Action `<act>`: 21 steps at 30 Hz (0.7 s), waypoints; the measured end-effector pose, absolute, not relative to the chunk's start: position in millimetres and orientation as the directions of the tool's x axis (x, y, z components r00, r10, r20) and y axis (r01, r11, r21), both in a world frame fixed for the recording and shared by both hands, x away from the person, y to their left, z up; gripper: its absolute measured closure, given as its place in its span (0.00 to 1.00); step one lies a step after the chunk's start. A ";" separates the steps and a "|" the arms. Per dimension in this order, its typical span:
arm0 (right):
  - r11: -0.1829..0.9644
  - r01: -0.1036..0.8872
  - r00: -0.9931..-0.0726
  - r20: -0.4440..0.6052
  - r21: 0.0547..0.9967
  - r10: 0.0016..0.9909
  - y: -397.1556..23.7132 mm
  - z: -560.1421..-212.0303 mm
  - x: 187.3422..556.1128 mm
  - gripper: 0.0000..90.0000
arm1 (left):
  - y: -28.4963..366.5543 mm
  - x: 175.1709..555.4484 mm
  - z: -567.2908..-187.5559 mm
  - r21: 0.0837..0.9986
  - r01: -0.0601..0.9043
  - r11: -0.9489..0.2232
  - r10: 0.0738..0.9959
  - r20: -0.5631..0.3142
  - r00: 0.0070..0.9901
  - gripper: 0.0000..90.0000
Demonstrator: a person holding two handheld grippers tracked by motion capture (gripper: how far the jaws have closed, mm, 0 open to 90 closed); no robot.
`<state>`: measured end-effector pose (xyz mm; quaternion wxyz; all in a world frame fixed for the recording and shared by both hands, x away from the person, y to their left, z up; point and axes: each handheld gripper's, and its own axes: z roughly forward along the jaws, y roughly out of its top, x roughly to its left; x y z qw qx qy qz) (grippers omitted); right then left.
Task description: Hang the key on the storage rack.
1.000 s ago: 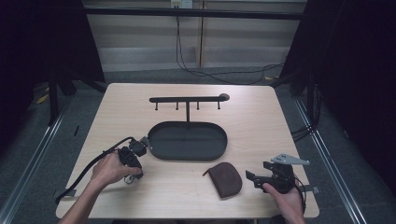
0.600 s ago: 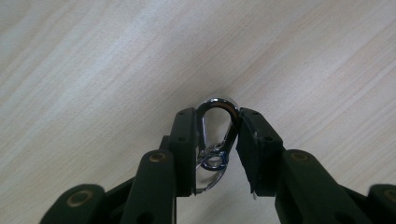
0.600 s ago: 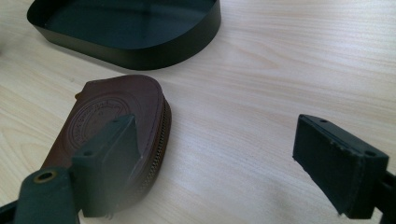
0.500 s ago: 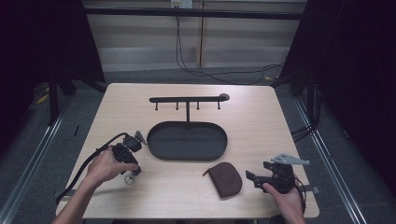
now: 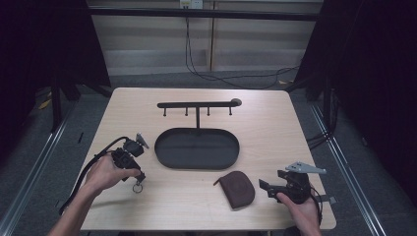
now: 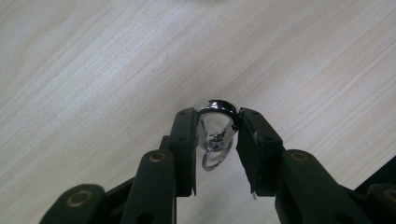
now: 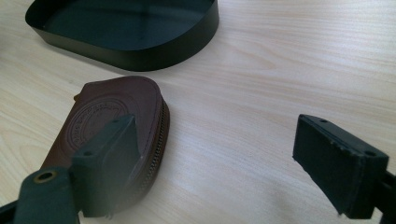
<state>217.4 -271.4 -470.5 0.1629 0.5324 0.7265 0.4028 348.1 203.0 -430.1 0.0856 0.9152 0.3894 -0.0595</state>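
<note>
My left gripper [image 6: 215, 123] is shut on a silver metal clip [image 6: 217, 108], and a small key ring [image 6: 212, 158] dangles from the clip just above the wooden table. From above, the left gripper [image 5: 138, 178] is held left of the black oval tray [image 5: 235, 158], with the ring [image 5: 138, 187] below its tip. My right gripper [image 5: 269, 189] stands open at the table's front right, its jaws wide apart with nothing between them. A brown leather zip pouch [image 5: 237, 188] lies flat just left of it. In the right gripper view the pouch [image 7: 107, 116] lies behind the left jaw of that gripper [image 7: 217, 140].
A black rack with several hooks [image 5: 196, 104] stands behind the tray on a thin post. The tray's wall [image 7: 140, 51] rises beyond the pouch. A cable [image 5: 93, 162] loops from the left gripper toward the table's left edge. Dark floor and metal rails surround the table.
The left hand has drawn its gripper left, away from the tray, and lifted it a little with the clip still held. The right gripper and the pouch have stayed in place.
</note>
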 end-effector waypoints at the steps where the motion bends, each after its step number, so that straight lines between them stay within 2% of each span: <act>1: 0.109 0.642 -0.380 0.192 0.759 0.905 -271.4 -470.5 217.4 0.15 | 203.4 347.9 -428.6 0.113 0.724 -0.680 0.703 -0.177 0.688 0.76; 21: 0.109 0.645 -0.378 0.192 0.757 0.905 -271.2 -470.7 217.5 0.15 | 204.7 348.3 -398.3 0.118 0.728 -0.675 0.709 -0.167 0.685 0.76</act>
